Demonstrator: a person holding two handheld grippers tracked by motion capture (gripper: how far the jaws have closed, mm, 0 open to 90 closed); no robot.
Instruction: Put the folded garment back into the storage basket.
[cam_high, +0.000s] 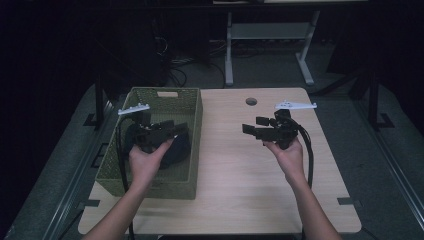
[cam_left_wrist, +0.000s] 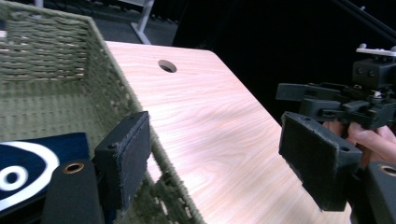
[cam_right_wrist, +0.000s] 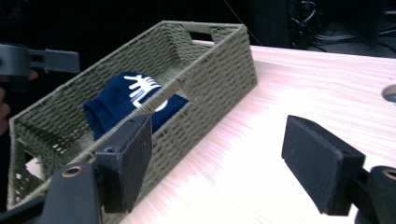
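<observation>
A green woven basket (cam_high: 190, 125) stands on the left part of the wooden table (cam_high: 235, 165). In it lies a dark blue cloth with a white print (cam_right_wrist: 126, 100), seen too in the left gripper view (cam_left_wrist: 28, 163). My left gripper (cam_high: 176, 128) hovers over the basket, held in a hand, jaws pointing right. It is open with nothing between its pads (cam_left_wrist: 123, 158). My right gripper (cam_high: 254, 126) is held above the table's right half, jaws pointing left toward the basket (cam_right_wrist: 219, 70). It is open too, and its pads (cam_right_wrist: 320, 163) hold nothing.
A round cable hole (cam_high: 251, 101) sits near the table's far edge. Bare wood lies between the basket and the right gripper (cam_left_wrist: 345, 100). Dark floor, cables and the legs of another table (cam_high: 229, 55) lie beyond the far edge.
</observation>
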